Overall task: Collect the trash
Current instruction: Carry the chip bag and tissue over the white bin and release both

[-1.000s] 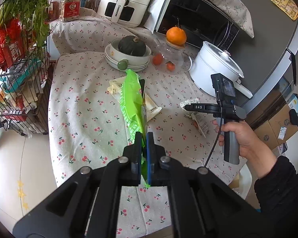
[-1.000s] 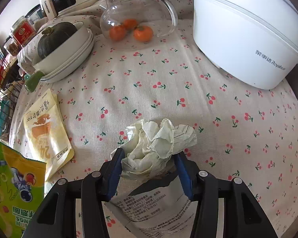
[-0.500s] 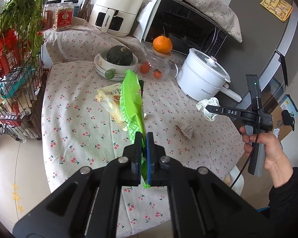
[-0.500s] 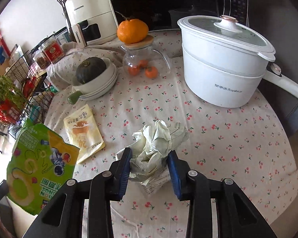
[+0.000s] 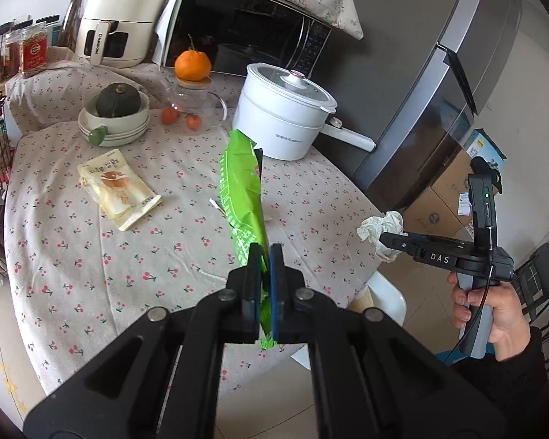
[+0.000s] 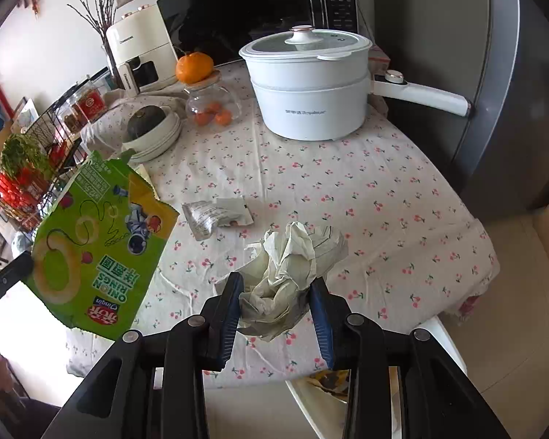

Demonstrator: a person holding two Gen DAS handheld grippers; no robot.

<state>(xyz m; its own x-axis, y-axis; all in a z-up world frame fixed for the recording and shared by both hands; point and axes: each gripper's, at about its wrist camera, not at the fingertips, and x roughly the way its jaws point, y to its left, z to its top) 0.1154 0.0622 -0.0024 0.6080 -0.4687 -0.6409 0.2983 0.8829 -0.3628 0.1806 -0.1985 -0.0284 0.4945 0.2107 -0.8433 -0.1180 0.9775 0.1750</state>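
Left gripper (image 5: pixel 262 278) clamped on green snack bag (image 5: pixel 243 197), lifted above table's near edge. Right gripper (image 6: pixel 276 311) clenched around crumpled paper (image 6: pixel 292 270), also lifted, past table's right corner. Two pieces in hand, judged about half done. Left on table (image 5: pixel 73 263): yellow packet (image 5: pixel 119 186) toward left side, visible in left view only; small grey wrapper (image 6: pixel 216 216) mid-table, visible in right view only.

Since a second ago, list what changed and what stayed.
The right hand-held gripper closed on the crumpled paper and lifted it off the tablecloth. The left hand-held gripper keeps the green snack bag. The yellow packet and grey wrapper stayed.
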